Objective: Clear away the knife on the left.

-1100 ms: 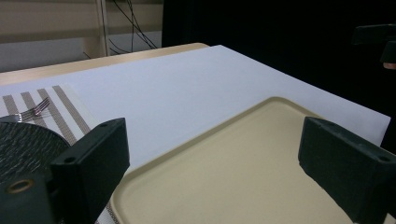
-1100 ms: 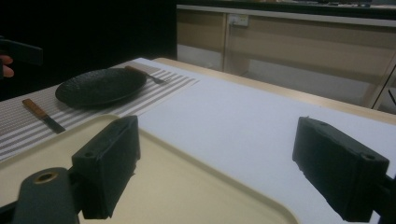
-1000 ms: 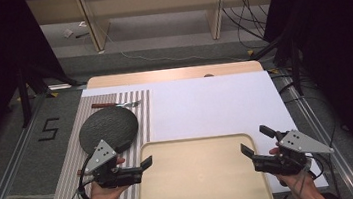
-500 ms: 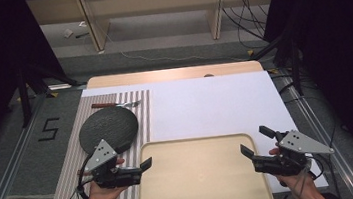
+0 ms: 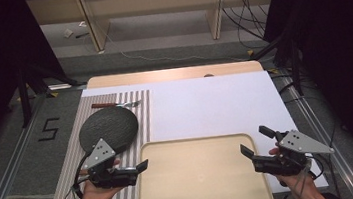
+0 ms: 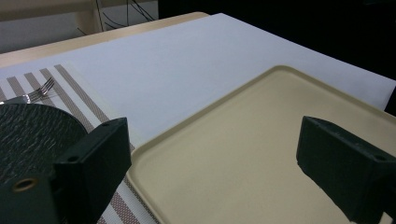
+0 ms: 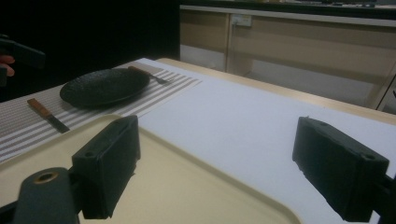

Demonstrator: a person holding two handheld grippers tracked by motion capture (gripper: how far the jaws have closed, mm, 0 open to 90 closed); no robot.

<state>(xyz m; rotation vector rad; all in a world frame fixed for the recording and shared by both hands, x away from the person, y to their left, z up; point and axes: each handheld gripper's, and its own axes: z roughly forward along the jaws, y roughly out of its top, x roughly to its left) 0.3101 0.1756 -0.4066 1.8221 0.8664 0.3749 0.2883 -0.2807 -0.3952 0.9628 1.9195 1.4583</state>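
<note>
High view: a beige tray (image 5: pixel 201 177) is lying empty at the near middle of the counter, resting partly on a white sheet (image 5: pixel 215 102) and touching the edge of a striped placemat (image 5: pixel 77 191) at its left. The left gripper (image 5: pixel 141 166) is hovering just beside the tray's left rim, its jaws standing wide apart and holding nothing. The right gripper (image 5: pixel 253 141) is hovering just beside the tray's right rim, its jaws also spread open and empty. Neither gripper is touching the tray, so any lift or shift of it appears not yet begun; the approach seems nearly finished, and the closing of the jaws on the rims is what looks to be left. In the left gripper view, the tray's raised rim (image 6: pixel 196 116) is sitting between the two black jaws. In the right gripper view, the tray's far corner (image 7: pixel 261 196) is lying between the jaws. Farther out on the placemat, a dark round plate (image 5: pixel 107 129) is sitting near the tray's far left corner, with a fork (image 5: pixel 115 105) lying beyond it. The right gripper view is also showing a knife (image 7: pixel 46 114) with a brown handle lying beside the plate. The counter (image 5: pixel 171 74) is showing as a wooden strip beyond the sheet.
</note>
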